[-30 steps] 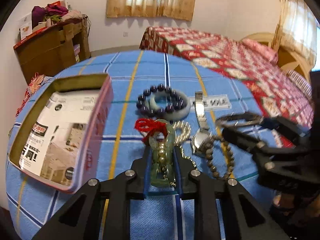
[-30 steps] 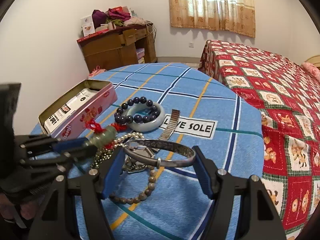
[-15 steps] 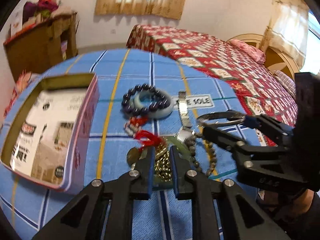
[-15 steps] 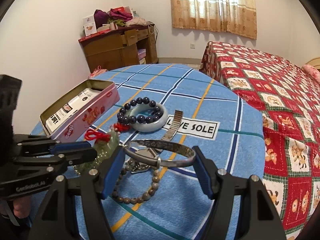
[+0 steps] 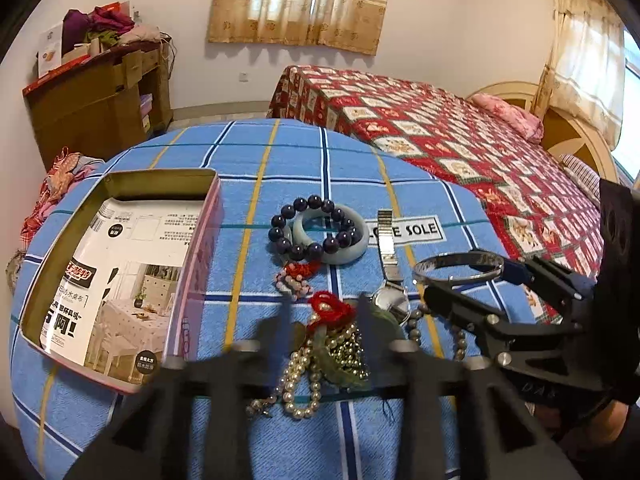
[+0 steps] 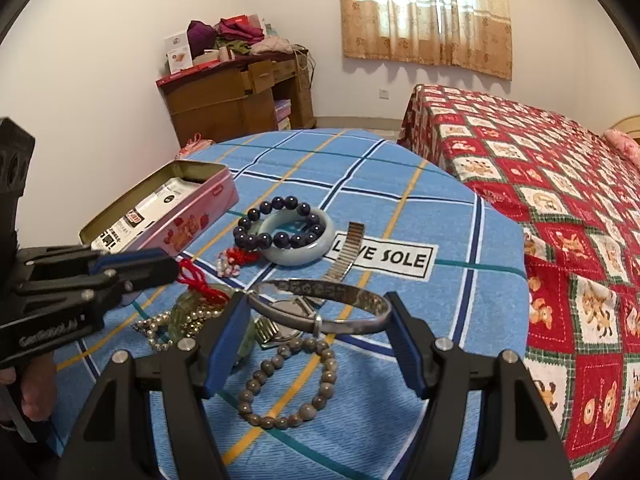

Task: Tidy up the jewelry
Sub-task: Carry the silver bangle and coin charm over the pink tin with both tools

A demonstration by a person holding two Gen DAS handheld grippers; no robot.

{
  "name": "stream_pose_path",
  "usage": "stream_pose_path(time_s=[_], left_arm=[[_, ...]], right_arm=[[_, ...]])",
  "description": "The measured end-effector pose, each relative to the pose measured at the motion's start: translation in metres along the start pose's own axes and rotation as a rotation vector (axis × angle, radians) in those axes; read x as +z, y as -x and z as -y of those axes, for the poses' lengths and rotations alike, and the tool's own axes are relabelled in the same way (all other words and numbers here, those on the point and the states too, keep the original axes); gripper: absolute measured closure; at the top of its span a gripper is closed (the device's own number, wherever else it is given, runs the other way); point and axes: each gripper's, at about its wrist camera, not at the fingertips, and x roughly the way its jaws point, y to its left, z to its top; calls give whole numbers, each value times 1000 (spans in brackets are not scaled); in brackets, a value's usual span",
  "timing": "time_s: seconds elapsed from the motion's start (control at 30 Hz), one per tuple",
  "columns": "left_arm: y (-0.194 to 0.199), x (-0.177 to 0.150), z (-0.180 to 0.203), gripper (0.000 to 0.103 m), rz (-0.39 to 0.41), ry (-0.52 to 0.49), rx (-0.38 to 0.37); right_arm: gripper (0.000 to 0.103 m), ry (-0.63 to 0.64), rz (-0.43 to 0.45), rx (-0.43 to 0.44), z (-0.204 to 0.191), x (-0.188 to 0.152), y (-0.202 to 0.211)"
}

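My right gripper (image 6: 318, 314) is shut on a silver bangle (image 6: 320, 306), held just above the blue tablecloth; the bangle also shows in the left wrist view (image 5: 460, 268). My left gripper (image 5: 324, 312) is open and motion-blurred, its fingers either side of a green jade pendant with a red knot (image 5: 332, 312) lying on a pearl necklace (image 5: 304, 376). From the right wrist view the left gripper (image 6: 160, 268) hovers over the pendant (image 6: 200, 284). An open pink tin (image 5: 120, 268) lies at the left. A dark bead bracelet (image 5: 312, 220) rests on a pale jade bangle (image 5: 352, 236).
A watch (image 5: 390, 292) with a metal strap and a brown bead bracelet (image 6: 288, 384) lie by the bangle. A small pink bead charm (image 5: 294, 278) is near the pendant. A bed (image 6: 560, 184) stands right of the round table, a wooden desk (image 6: 236, 96) behind.
My left gripper has opened and let the jade pendant down onto the pearl necklace on the cloth. My right gripper still holds the silver bangle in much the same place.
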Motion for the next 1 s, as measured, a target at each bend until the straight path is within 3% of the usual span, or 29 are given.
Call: stream_pose_path(time_s=[0.23,0.27,0.3,0.33,0.7,1.0], left_arm=[[-22,-1,-1,59,-31,3,-5],[-26,-1,-2,79,-31,6,-12],[-28,-1,-3,93,-41,10,-18],[-27,0,-5,100,-38,25,-28],[48,30,-11,103,151,18,-63],[51,45,-58,103,166,46,27]], right_arm=[[33,1,-1,1,-1,0,-1],[33,0,-1,0,-1,0,-1],[33,-1,1,0,0,0,-1],[33,-2,2,-1,0,0,-1],[33,18,28,21,-12,15,9],[33,109,60,83,-50,55,0]])
